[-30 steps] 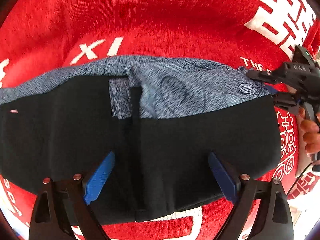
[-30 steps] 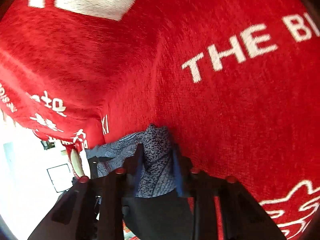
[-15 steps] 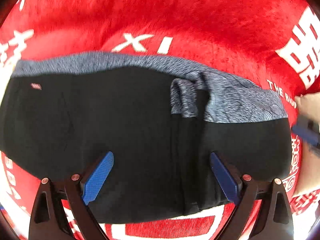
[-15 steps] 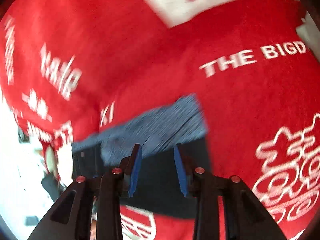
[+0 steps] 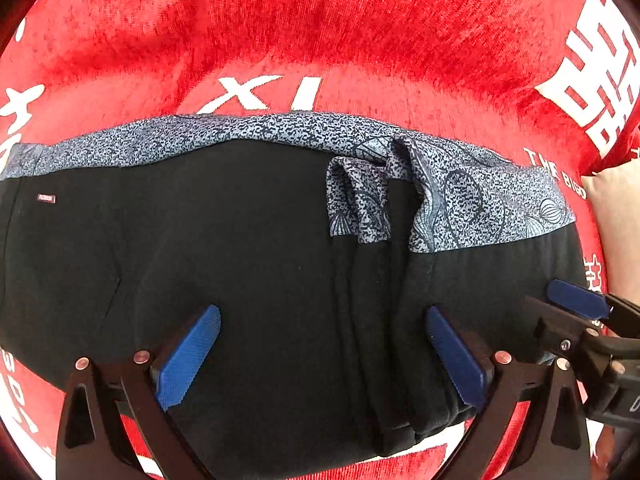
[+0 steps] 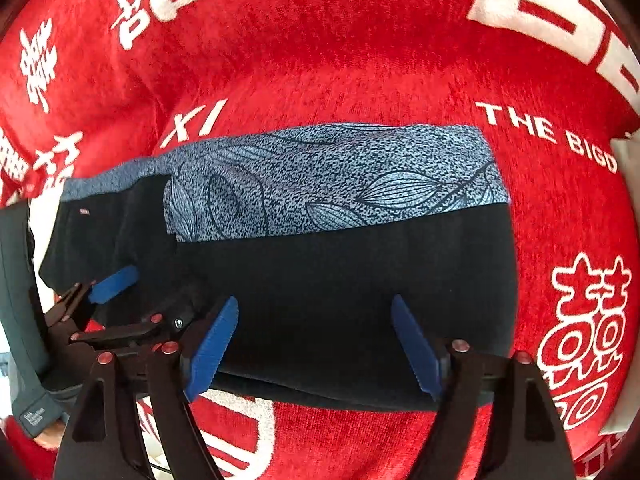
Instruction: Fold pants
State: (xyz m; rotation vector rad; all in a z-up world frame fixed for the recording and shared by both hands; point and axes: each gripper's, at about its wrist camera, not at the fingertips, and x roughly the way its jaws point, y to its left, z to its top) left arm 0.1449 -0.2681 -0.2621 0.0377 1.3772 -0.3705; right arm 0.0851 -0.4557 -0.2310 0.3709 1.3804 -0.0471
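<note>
Black pants [image 5: 248, 248] with a speckled blue-grey patterned band [image 5: 460, 196] along the far edge lie folded flat on a red cloth. The right end is doubled over, leaving a raised fold edge [image 5: 372, 320]. My left gripper [image 5: 320, 356] hangs above the pants' near half, its jaws opening wide with nothing pressed between them. In the right wrist view the same pants [image 6: 344, 300] and band [image 6: 340, 184] show. My right gripper [image 6: 312, 344] hovers over the right end, jaws opening, the cloth below untouched. Each gripper shows in the other's view: the right [image 5: 576, 304], the left [image 6: 112, 284].
The red cloth [image 5: 320, 40] with white lettering and characters covers the whole surface around the pants. A pale cushion-like thing [image 5: 616, 216] sits at the right edge. A dark sleeve [image 6: 24, 360] shows at the far left of the right wrist view.
My right gripper let go of the patterned corner it pinched, opened, and drew back and up over the folded end. The left gripper shifted slightly over the pants and spread a little wider.
</note>
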